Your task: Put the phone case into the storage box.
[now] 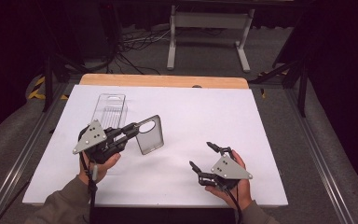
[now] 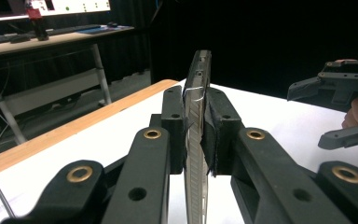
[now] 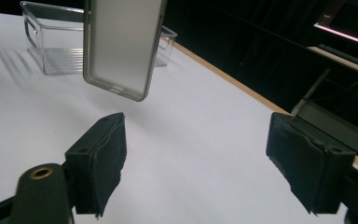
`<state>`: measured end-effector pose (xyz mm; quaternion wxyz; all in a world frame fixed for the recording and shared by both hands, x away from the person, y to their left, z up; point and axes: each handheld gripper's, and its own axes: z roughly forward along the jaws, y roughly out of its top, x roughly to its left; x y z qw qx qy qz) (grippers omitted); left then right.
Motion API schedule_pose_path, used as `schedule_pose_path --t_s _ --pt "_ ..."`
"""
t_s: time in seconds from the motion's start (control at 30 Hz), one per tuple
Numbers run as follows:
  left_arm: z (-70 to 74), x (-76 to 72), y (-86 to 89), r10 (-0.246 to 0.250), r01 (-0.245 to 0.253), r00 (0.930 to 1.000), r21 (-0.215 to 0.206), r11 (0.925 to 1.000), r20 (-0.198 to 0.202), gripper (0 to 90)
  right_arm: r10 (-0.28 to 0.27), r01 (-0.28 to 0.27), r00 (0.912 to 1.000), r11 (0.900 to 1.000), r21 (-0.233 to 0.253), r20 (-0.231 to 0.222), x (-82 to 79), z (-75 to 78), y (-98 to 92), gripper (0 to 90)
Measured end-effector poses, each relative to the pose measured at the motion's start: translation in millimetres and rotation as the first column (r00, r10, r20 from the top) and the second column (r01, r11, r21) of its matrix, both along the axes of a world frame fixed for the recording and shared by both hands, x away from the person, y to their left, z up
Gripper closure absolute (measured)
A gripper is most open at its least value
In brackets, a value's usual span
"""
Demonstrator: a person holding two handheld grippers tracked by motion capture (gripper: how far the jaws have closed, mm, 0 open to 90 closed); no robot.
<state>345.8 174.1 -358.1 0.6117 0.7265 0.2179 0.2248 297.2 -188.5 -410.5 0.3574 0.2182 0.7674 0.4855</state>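
A translucent grey phone case (image 1: 149, 135) with an oval camera cutout hangs above the white table, pinched by its edge in my left gripper (image 1: 133, 129). In the left gripper view the case (image 2: 196, 107) stands edge-on between the two shut jaws. In the right gripper view the case (image 3: 122, 44) hangs above the table ahead. My right gripper (image 1: 200, 156) sits near the table's front right, jaws wide apart with nothing between them; its pads (image 3: 105, 161) frame bare table.
A clear plastic bin (image 1: 109, 110) stands on the white table cover (image 1: 214, 116) behind the left hand; the same bin (image 3: 56, 44) sits behind the case. The wooden table edge (image 1: 163, 80) runs along the back. A white desk frame (image 1: 209, 35) and cables lie beyond.
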Motion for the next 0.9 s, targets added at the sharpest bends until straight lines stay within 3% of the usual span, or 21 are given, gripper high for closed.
schedule_pose_path --t_s 0.2,0.9 --pt "3.1 -2.0 1.1 -0.011 0.011 0.9999 0.007 0.9999 0.010 80.1 -0.014 0.015 0.9994 1.000 -0.004 0.031 -6.0 -3.3 0.3 22.6" --pt "13.3 -2.1 16.0 -0.006 0.006 0.9993 0.012 0.9999 0.038 80.0 -0.011 0.011 0.9999 1.000 -0.003 -0.001 -5.5 -10.1 -0.4 20.6"
